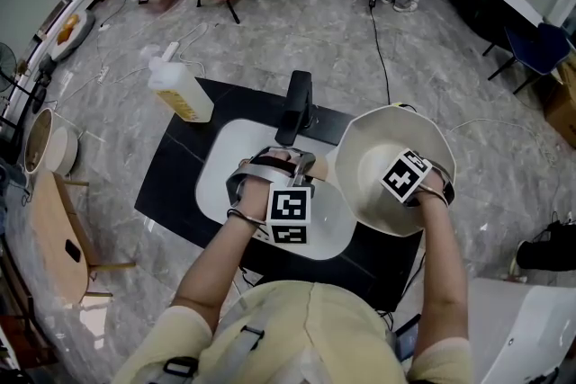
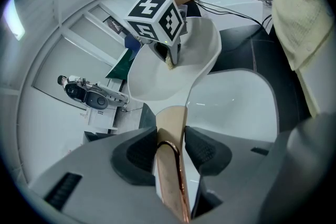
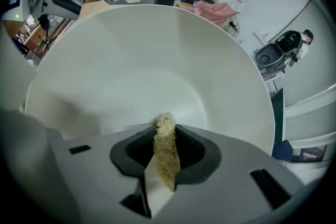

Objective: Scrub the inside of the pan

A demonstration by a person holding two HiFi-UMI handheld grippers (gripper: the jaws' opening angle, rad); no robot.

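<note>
A cream pan (image 1: pixel 378 148) is held tilted over the right side of a white sink (image 1: pixel 220 166). My left gripper (image 1: pixel 306 168) is shut on the pan's pale handle (image 2: pixel 171 120), which has a copper loop and runs between the dark pads in the left gripper view. My right gripper (image 1: pixel 407 175) reaches into the pan, its marker cube (image 2: pixel 156 17) showing above the bowl (image 2: pixel 157 78). It is shut on a straw-coloured fibrous scrub pad (image 3: pixel 166 155), whose tip sits close against the pan's inner wall (image 3: pixel 147 71). Whether the tip touches the wall is hidden.
A black tap (image 1: pixel 295 103) stands behind the sink on a black counter (image 1: pixel 171 171). A yellow soap bottle (image 1: pixel 180 93) lies at the counter's far left corner. A wooden stool (image 1: pixel 63 234) stands to the left on the marble floor, with cables beyond.
</note>
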